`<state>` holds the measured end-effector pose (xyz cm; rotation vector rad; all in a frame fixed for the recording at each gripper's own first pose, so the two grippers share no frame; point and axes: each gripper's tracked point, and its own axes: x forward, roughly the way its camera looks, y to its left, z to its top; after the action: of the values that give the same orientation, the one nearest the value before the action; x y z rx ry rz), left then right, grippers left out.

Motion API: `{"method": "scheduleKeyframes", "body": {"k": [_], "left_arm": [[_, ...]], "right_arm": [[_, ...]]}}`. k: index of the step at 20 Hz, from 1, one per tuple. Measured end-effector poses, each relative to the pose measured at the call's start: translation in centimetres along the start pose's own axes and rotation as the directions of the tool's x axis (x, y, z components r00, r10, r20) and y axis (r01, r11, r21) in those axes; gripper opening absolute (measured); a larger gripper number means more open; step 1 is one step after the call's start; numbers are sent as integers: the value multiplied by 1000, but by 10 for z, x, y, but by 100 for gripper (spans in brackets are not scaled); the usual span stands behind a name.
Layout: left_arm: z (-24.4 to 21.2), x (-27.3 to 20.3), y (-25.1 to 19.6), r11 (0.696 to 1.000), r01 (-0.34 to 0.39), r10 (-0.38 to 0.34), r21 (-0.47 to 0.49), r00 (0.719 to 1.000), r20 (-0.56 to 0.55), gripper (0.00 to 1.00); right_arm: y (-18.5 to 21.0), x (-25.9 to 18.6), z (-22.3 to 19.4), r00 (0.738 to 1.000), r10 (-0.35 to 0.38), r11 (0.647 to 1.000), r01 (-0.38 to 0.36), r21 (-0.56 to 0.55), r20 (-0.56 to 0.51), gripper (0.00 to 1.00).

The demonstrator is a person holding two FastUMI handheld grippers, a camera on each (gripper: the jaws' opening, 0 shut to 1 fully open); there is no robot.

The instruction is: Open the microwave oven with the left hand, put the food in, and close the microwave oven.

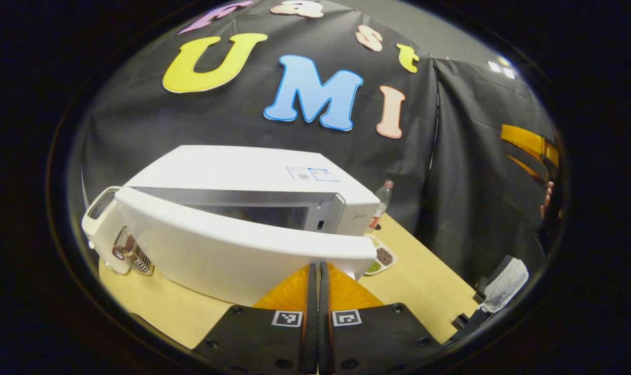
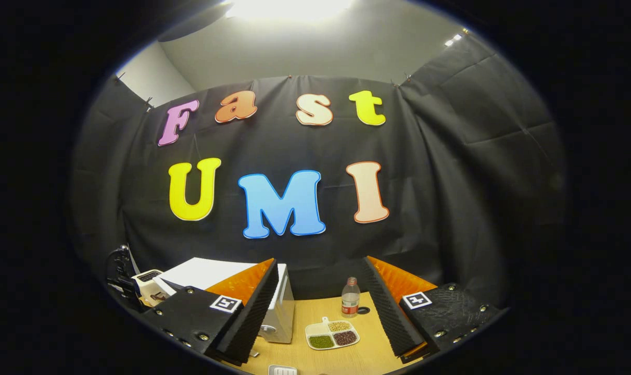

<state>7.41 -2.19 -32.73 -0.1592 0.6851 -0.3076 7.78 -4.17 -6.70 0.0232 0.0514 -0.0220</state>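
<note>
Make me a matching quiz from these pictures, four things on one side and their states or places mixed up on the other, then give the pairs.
1. microwave door
2. left hand-held gripper
3. right hand-held gripper
4. food tray

A. fingers spread wide
B. swung partly open
C. on the table by the bottle
D. fingers closed together

Pairs: 1-B, 2-D, 3-A, 4-C
</note>
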Motion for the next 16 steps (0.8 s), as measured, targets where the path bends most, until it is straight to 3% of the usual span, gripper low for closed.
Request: {"method": "scheduleKeyframes", "body": {"k": [15, 16], "left_arm": [[38, 67, 13, 998, -50, 52, -40, 998, 38, 7], [36, 69, 7, 998, -26, 27, -51, 999, 29, 7]], "right_arm": [[-20, 12, -11, 1000, -12, 1000, 11, -15, -28, 96], [-22, 11, -11, 1000, -14, 1000, 14, -14, -27, 96]]}}
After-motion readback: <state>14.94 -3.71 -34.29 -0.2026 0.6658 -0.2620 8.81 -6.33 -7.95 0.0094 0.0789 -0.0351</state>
